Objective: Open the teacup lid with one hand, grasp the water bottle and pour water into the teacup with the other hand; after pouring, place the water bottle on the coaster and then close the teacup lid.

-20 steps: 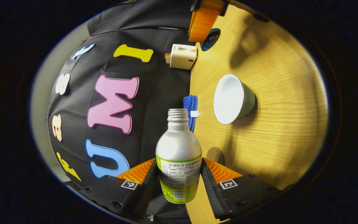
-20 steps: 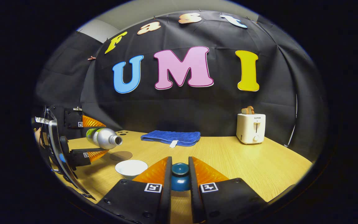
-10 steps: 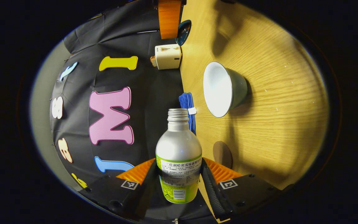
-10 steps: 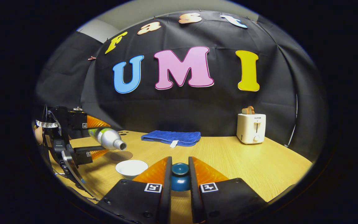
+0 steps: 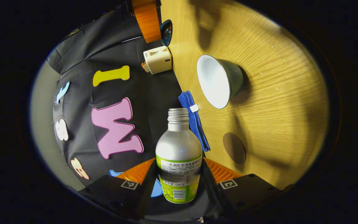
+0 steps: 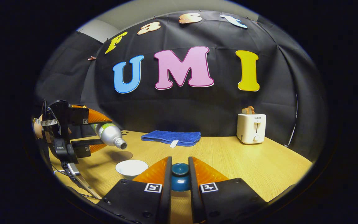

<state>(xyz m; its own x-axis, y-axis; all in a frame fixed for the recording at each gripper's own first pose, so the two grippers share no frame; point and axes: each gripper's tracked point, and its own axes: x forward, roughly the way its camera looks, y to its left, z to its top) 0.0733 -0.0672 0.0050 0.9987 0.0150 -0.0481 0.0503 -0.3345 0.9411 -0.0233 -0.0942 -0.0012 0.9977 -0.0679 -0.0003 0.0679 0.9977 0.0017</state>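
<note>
- Wooden surface (image 6: 244, 161) in the booth, towel (image 6: 172, 137) and toaster (image 6: 250, 128) at the back.
- My left gripper (image 5: 179, 174) has its jaws pinching the bottle (image 5: 178, 155), tipped mouth-down above and just beside the cup (image 6: 131, 168).
- My right gripper (image 6: 179, 180) has its jaws clamped on the lid (image 6: 180, 177), off to the cup's side.
- I'd centre the mouth over the cup before tilting more, and go slow.
- Coaster (image 5: 234, 147) sits near the cup, free for the bottle.
</note>
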